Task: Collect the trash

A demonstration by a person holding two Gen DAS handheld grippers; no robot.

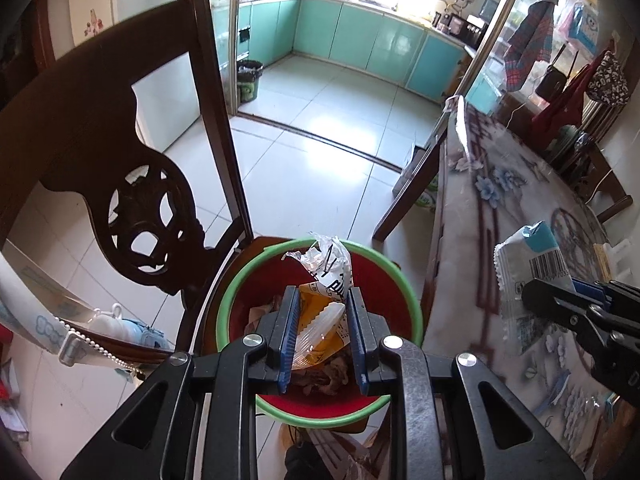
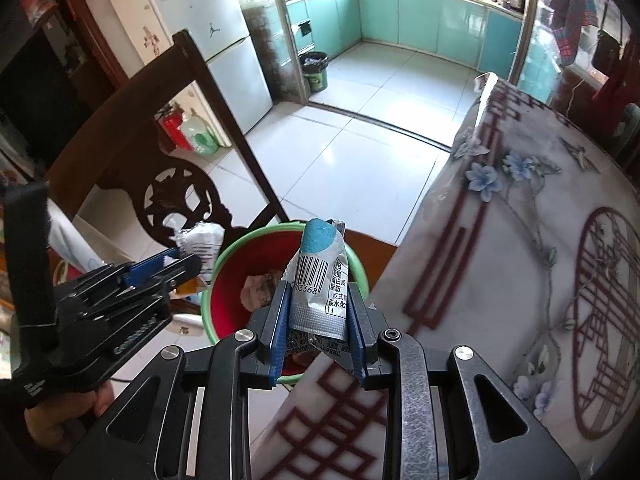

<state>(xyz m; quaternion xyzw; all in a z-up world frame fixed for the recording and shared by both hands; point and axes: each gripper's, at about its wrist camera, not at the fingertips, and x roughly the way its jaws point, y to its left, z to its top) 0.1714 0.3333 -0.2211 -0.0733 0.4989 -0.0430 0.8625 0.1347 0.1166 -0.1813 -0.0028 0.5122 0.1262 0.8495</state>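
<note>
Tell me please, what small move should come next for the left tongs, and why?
Probably open the left tongs and let go. They are shut on a crumpled clear and orange wrapper, and it hangs right over the red bin with the green rim, which already holds trash. The right tongs, holding a blue and silver wrapper, are not yet fully over the bin.

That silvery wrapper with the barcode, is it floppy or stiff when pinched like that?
The silver-and-blue foil wrapper probably holds its shape: it stands upright above the right gripper. It looks creased and empty, so likely very light. Its glossy film may be slippery.
</note>
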